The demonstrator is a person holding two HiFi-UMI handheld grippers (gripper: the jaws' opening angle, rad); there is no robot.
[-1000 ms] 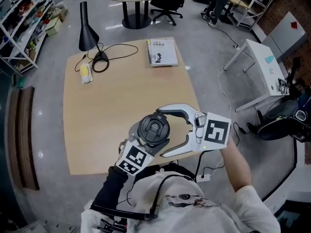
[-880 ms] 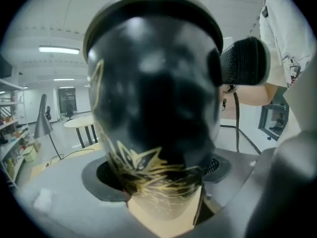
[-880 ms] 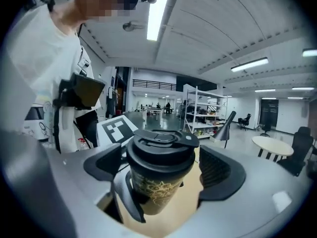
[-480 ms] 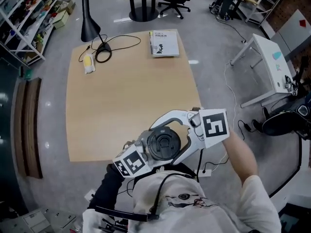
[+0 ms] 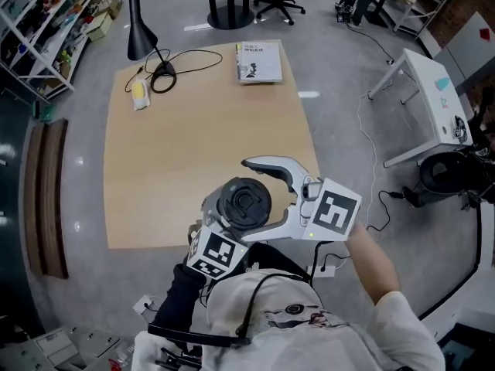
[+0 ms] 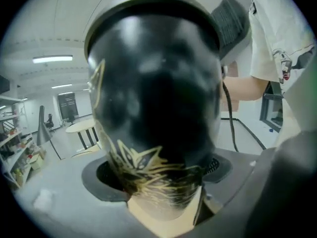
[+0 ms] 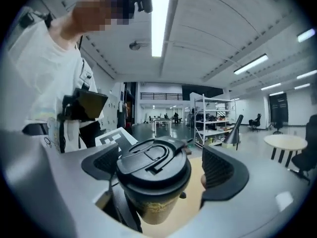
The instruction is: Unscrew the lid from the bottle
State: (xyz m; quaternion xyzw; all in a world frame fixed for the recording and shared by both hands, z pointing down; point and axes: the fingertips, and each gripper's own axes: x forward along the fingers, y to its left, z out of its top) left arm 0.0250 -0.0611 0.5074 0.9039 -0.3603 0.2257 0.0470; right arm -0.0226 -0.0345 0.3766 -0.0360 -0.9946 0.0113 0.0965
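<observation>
Right now the bottle [image 6: 153,108] is the only container here, and its black lid [image 7: 153,160] sits on it, so you cannot see what it holds. Count one bottle, one lid and two tools. Your left tool [image 6: 158,182] pinches the dark, gold-patterned body from both sides and holds it in the air above the near edge of the bench [image 5: 193,145]. The bottle's long axis runs about upright, with the lid end up toward your head. Your right tool [image 7: 163,168] comes in from the side at lid height. Its jaws have just been opening and stand spread with the lid between them, one pad [image 7: 220,170] clear of the rim. At the far end of the bench one lamp [image 5: 141,45] stands and one book [image 5: 258,60] lies flat.
</observation>
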